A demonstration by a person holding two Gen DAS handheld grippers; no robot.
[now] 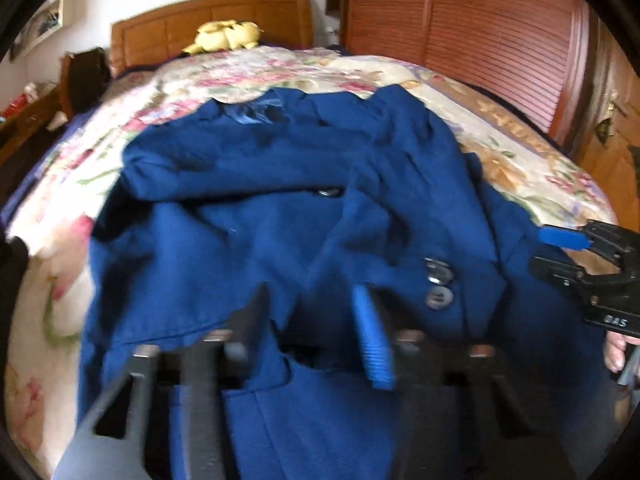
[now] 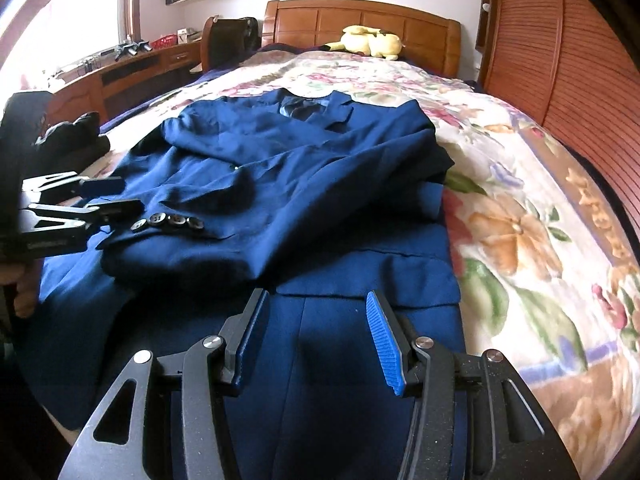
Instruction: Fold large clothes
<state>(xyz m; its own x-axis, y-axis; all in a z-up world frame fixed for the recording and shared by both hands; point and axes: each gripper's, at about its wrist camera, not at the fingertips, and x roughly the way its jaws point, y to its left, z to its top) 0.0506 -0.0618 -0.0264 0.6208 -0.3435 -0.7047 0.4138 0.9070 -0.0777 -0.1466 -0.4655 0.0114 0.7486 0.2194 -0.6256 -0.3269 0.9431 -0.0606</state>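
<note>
a navy blue suit jacket (image 2: 280, 184) lies spread on a bed covered by a floral blanket (image 2: 520, 216), collar toward the wooden headboard (image 2: 360, 28) where a yellow plush toy (image 2: 370, 42) rests, and one sleeve is folded across the front so that its buttoned cuff (image 2: 168, 222) sits near the left edge. the right gripper (image 2: 316, 332) hovers over the jacket's lower hem with its blue-padded fingers (image 2: 386, 352) apart and nothing between them. the left gripper (image 1: 316, 320), blurred in its own view, also shows its fingers apart above the cloth, just beside the cuff buttons (image 1: 438, 284).
</note>
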